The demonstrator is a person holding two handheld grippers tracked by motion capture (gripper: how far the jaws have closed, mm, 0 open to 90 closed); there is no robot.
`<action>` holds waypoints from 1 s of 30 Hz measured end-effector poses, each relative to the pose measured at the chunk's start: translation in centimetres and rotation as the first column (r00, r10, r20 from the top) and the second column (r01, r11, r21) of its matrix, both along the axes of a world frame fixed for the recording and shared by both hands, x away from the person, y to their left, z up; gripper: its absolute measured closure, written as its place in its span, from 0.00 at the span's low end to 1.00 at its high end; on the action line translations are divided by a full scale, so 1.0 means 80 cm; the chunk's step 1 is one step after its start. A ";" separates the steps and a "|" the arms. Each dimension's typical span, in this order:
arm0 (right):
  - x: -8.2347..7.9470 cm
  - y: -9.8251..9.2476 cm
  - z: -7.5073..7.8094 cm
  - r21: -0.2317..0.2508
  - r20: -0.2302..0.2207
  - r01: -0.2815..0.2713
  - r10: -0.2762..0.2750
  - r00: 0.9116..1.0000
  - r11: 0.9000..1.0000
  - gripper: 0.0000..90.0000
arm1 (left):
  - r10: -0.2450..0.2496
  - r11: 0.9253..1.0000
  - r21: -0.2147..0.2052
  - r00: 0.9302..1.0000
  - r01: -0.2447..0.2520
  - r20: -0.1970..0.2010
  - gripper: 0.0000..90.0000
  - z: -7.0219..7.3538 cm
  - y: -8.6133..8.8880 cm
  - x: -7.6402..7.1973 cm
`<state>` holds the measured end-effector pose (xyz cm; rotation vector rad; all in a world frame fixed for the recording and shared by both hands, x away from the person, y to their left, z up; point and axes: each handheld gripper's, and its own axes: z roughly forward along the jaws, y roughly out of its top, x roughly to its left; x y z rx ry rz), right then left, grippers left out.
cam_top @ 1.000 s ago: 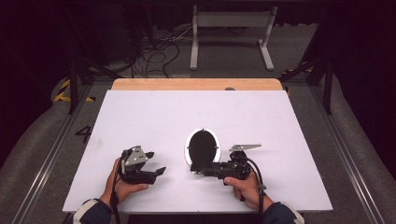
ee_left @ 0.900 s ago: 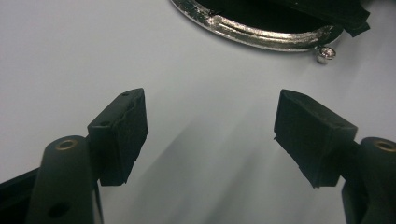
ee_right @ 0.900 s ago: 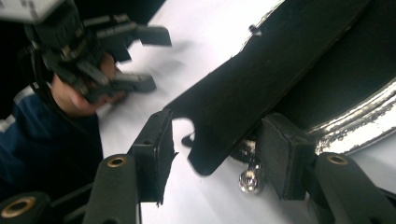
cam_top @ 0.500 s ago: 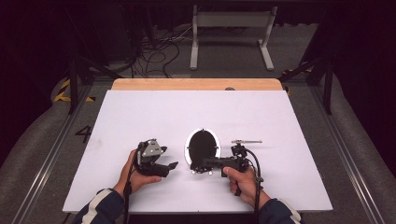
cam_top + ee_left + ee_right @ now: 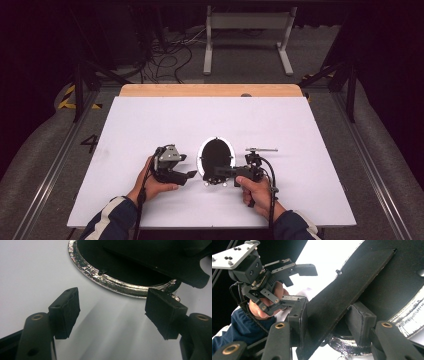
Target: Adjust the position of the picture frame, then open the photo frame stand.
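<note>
A round black pan with a shiny silver rim lies on the white table, near its front middle. My right gripper comes in from the right and is shut on the pan's flat black handle. Its pads press both faces of the handle, and the jaws closed within the last second. My left gripper sits just left of the pan, open, with only bare table between its pads. The left gripper also appears in the right gripper view, held in a hand.
A wooden strip runs along the table's far edge. Beyond it are floor cables and a metal stand. Rails flank the table on both sides. White tabletop stretches far behind and to both sides of the pan.
My left gripper has moved right, up to the pan's left rim. The right hand has stayed about where it was, beside the pan.
</note>
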<state>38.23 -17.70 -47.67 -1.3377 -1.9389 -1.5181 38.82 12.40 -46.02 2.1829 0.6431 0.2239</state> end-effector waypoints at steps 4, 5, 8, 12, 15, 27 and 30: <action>0.000 0.000 0.001 -0.007 0.004 -0.005 0.005 1.000 1.000 0.59 | -0.007 1.000 0.002 1.000 0.007 -0.002 0.32 -0.001 -0.004 0.002; 0.001 0.000 0.001 -0.010 0.006 -0.007 0.007 1.000 1.000 0.59 | -0.014 1.000 0.003 1.000 0.014 0.000 0.33 -0.001 -0.006 0.003; 0.000 0.001 0.001 -0.012 0.007 -0.006 0.006 1.000 1.000 0.60 | -0.009 1.000 0.001 1.000 0.009 -0.014 0.33 -0.001 -0.009 0.005; -0.001 0.001 0.002 -0.018 0.013 -0.007 0.008 1.000 1.000 0.61 | -0.008 1.000 -0.029 1.000 0.008 -0.025 0.33 0.002 -0.010 0.008; -0.001 0.000 0.002 -0.018 0.015 -0.008 0.008 1.000 1.000 0.63 | 0.009 0.999 -0.042 0.999 -0.010 -0.041 0.33 0.003 -0.008 0.009; -0.004 -0.003 0.003 -0.023 0.018 -0.012 0.013 1.000 1.000 0.66 | -0.046 0.999 -0.029 0.995 0.044 -0.088 0.26 -0.002 -0.018 0.017; -0.006 -0.003 0.004 -0.027 0.028 -0.015 0.016 0.999 1.000 0.67 | -0.064 0.998 -0.024 0.995 0.062 -0.070 0.25 0.001 -0.022 0.012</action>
